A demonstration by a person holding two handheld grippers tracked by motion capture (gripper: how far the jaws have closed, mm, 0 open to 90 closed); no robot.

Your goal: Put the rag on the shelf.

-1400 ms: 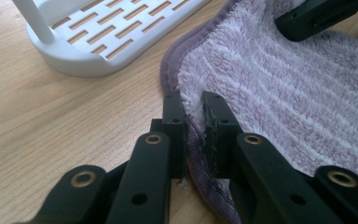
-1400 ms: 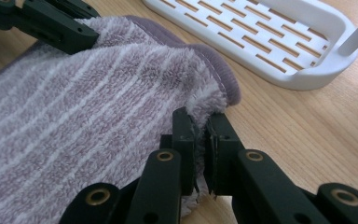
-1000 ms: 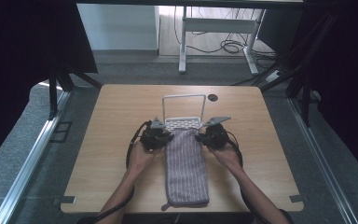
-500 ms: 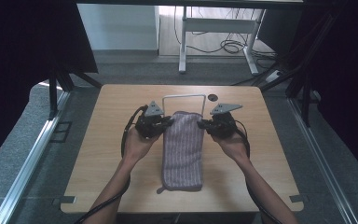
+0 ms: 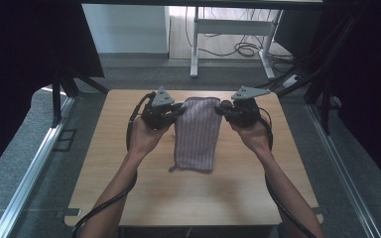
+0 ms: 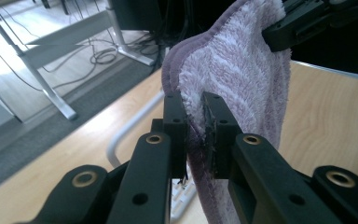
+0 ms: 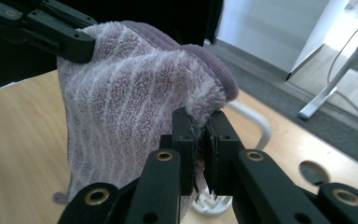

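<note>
holding a purple striped towel [image 5: 196, 133] by its two top corners at frame centre of the high view, lower end just meeting the table [image 5: 129, 198]. left tongs [image 5: 178, 108] clamped on the left corner, right tongs [image 5: 219, 107] clamped on the right. gripping only narrow bites of thick pile near the hem, so could slip free if pulled apart too hard. hanging above a white wire rack [image 7: 249, 122], so could snag or tip it if lowered carelessly.
</note>
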